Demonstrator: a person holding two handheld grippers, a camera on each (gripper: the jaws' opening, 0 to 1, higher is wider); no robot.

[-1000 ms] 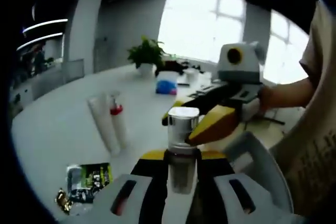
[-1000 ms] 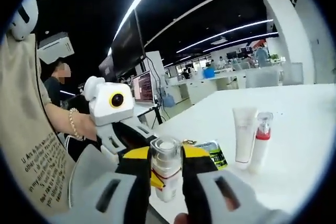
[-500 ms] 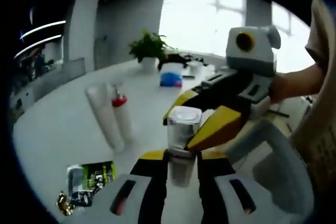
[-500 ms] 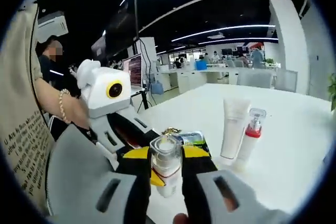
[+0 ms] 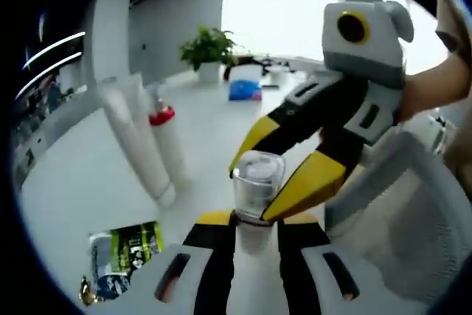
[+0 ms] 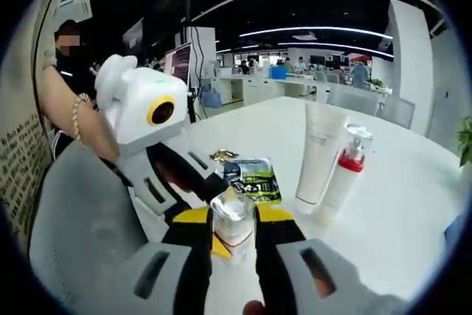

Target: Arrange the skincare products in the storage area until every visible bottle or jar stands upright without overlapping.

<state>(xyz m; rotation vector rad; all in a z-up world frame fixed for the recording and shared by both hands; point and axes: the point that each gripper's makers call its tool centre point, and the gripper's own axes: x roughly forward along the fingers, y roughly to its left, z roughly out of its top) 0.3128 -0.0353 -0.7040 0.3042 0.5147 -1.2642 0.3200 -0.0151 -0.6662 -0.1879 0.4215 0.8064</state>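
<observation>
Between both pairs of jaws sat one small clear bottle (image 5: 254, 189) with a silver-grey cap. Left gripper view: the left gripper (image 5: 253, 220) held the bottle's lower body, yellow-tipped jaws closed against its sides, at 6 o'clock. The right gripper (image 5: 284, 178) came in from 2 o'clock, its yellow-and-black jaws pinched on the cap and upper part of the same bottle. Bottle stood roughly upright, lifted off the white table (image 5: 74, 182).

At 9 to 10 o'clock of the bottle a white tube (image 5: 136, 138) stood on its cap, just beside a white pump bottle with a red collar (image 5: 166, 142); the two looked to be touching or nearly so. At 8 o'clock lay a green-and-black sachet (image 5: 125, 252), flat on the table, with a small gold-wrapped item at its lower edge. Far end of table: a potted plant (image 5: 206, 49) and a blue-and-white container (image 5: 244, 91).

Right gripper view: the right gripper (image 6: 234, 237) clamped the bottle (image 6: 233, 225) at 6 o'clock, the left gripper (image 6: 203, 197) reaching in from 10 o'clock. Tube (image 6: 318, 154) and pump bottle (image 6: 346, 164) stood at 2 o'clock, sachet (image 6: 253, 179) at 12 o'clock, table (image 6: 413, 212) beneath. A person's beige sleeve and braceleted wrist showed at 9 o'clock.
</observation>
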